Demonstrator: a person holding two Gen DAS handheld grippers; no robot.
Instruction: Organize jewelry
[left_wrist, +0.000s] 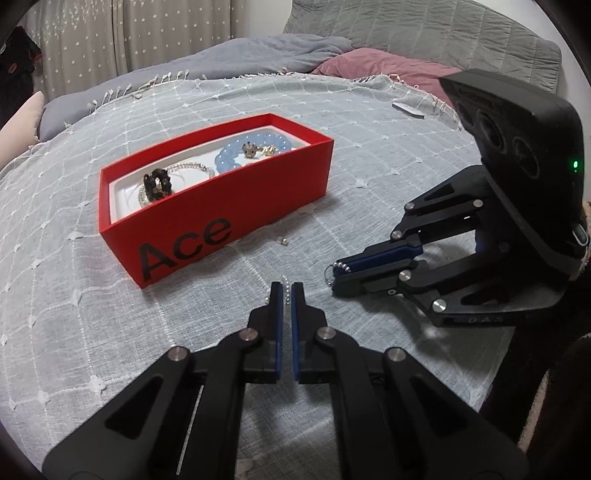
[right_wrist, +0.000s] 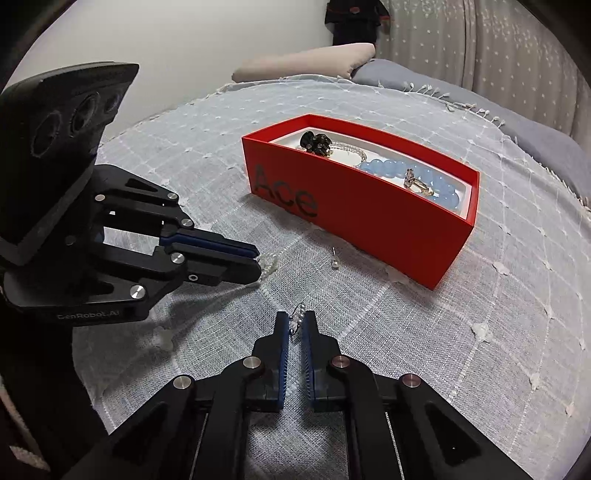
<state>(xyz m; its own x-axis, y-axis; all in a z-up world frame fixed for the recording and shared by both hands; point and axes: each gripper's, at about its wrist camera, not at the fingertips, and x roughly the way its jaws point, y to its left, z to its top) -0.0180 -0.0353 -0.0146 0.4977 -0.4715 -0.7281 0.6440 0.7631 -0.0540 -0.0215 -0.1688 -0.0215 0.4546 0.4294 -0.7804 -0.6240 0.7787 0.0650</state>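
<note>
Left tongs (left_wrist: 287, 291) and right tongs (right_wrist: 295, 320) each pinch a pearl earring; red box (left_wrist: 236, 199) lies beyond

A: The left gripper (left_wrist: 287, 291) is matte black, with two straight fingers lined in blue pads (left_wrist: 294, 325).

B: Round silver screws sit at each link joint, and the arms behind them have long triangular cut-outs.

A: The right gripper (right_wrist: 295, 321) is built alike; its blue pads (right_wrist: 283, 343) look ribbed.

B: Behind the fingers sits a black wedge-shaped housing with three round recesses and a small green light. The base plates carry pale lettering; one reads "GenRobot.AI".
</note>
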